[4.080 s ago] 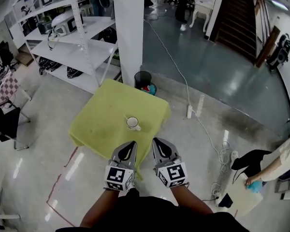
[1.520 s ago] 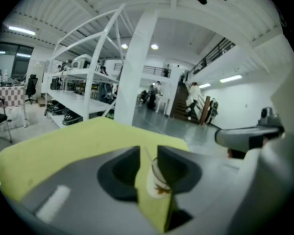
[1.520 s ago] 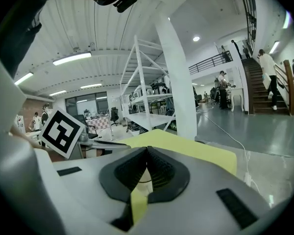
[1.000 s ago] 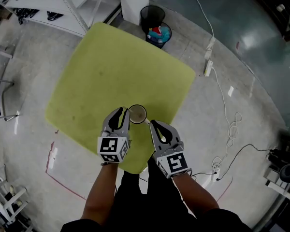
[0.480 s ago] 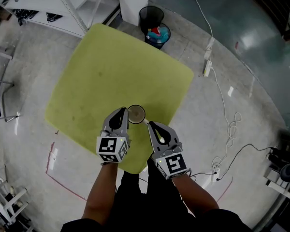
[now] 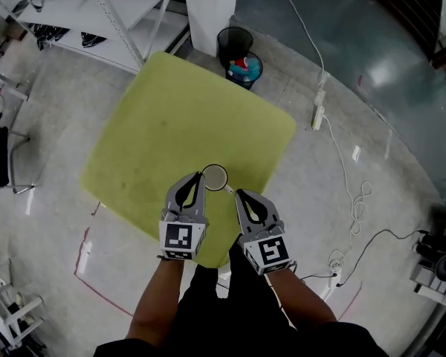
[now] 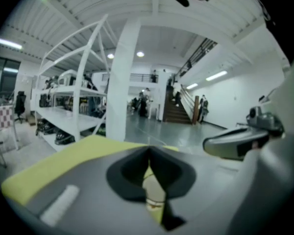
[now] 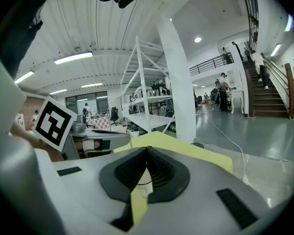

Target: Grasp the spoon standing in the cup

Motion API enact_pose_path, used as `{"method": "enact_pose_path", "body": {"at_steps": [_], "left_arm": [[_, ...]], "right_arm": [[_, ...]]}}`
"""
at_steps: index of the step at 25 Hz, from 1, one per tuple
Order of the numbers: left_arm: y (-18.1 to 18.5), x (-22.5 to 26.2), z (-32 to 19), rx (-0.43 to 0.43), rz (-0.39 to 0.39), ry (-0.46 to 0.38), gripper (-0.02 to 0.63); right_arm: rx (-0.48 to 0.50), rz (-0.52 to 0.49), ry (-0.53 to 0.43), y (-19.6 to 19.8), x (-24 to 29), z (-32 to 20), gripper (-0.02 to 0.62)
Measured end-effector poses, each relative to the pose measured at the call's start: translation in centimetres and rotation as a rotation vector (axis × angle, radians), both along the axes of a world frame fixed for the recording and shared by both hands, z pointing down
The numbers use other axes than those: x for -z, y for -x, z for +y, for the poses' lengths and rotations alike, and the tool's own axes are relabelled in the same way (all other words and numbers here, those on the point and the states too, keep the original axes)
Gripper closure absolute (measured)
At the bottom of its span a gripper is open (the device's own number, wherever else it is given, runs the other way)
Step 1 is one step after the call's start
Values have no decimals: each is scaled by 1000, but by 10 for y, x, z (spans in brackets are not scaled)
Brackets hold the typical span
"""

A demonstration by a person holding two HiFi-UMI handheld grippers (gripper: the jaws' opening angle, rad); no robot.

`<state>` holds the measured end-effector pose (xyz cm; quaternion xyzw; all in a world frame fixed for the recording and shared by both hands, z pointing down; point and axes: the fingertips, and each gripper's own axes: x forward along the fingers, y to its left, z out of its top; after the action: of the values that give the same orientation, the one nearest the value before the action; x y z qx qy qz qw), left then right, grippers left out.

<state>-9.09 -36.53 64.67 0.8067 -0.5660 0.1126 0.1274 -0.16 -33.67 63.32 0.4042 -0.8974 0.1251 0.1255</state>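
Risk, head view: cup [image 6: 215, 175] is sat near the table [image 6: 178, 103] edge closest to the person. The left gripper [image 6: 198, 177] tips are laid at the cup's left rim, and the right gripper [image 6: 238, 194] is parked just right of the cup, beside its handle. Spoon is not resolved here; it is judged to be at the cup's left rim, under the left tips. If the rim is pinched instead of the spoon handle, or the lift is angled, the cup could be tipped or dragged off that edge. A thin, smooth handle could also be lost from a tip-only pinch.

Left gripper view: left gripper [image 7: 148, 150] jaws are closing down to a pinch, tips met, with only a narrow slot left below them. Pale cup [image 7: 153, 194] is seen through that slot, directly under the tips. No spoon handle can be made out between the pads, so a grip is not confirmed.

Right gripper view: right gripper [image 8: 147, 149] jaws are brought together at the tips, nothing clamped. Cup [image 8: 143, 184] is seen through the slot below, not touched as far as can be told.
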Motion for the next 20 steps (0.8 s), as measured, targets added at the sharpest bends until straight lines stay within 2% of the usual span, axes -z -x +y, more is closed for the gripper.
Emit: {"method": "enact_pose_path", "body": {"at_steps": [3, 12, 20], "left_arm": [[-5, 33, 9, -32, -27, -56, 595], [-1, 111, 48, -52, 5, -120, 594], [18, 193, 72, -31, 51, -226, 594]], "right_arm": [[-44, -6, -21, -9, 17, 2, 588], [-87, -28, -133, -14, 96, 25, 588], [-98, -63, -251, -8, 168, 40, 588]]}}
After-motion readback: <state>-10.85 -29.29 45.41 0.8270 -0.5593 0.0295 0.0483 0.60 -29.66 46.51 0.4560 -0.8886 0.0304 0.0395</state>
